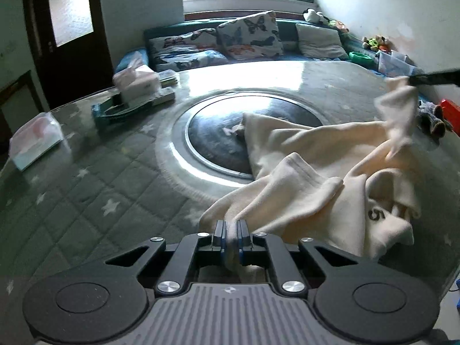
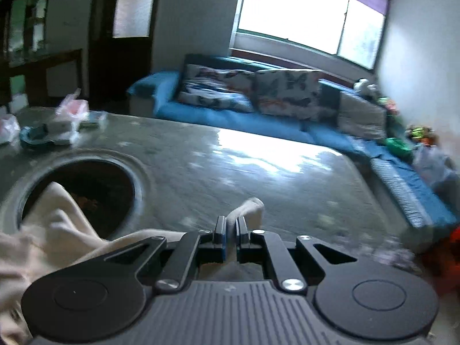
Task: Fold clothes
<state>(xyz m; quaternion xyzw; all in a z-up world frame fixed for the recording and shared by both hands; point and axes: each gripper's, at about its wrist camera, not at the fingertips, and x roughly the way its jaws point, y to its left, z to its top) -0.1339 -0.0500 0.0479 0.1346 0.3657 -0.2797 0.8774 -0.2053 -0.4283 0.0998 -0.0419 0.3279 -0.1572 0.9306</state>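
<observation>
A cream garment [image 1: 316, 172] lies crumpled on the grey quilted table [image 1: 86, 195], partly over the round dark inset [image 1: 212, 141]. It has a dark number print near its lower right. My left gripper [image 1: 230, 225] is shut on a near edge of the garment. My right gripper [image 2: 229, 224] is shut on another cream corner [image 2: 250, 208], lifted above the table. In the left wrist view the right gripper's dark tip [image 1: 431, 79] shows at the far right, holding up that blurred corner. The rest of the garment [image 2: 51, 230] hangs at the left of the right wrist view.
A tissue pack on a tray [image 1: 135, 86] and a plastic box [image 1: 36, 141] sit at the table's left. A blue sofa with butterfly cushions [image 1: 247, 36] and toys [image 1: 373, 43] runs behind and right. A dark door [image 1: 69, 28] stands at the left.
</observation>
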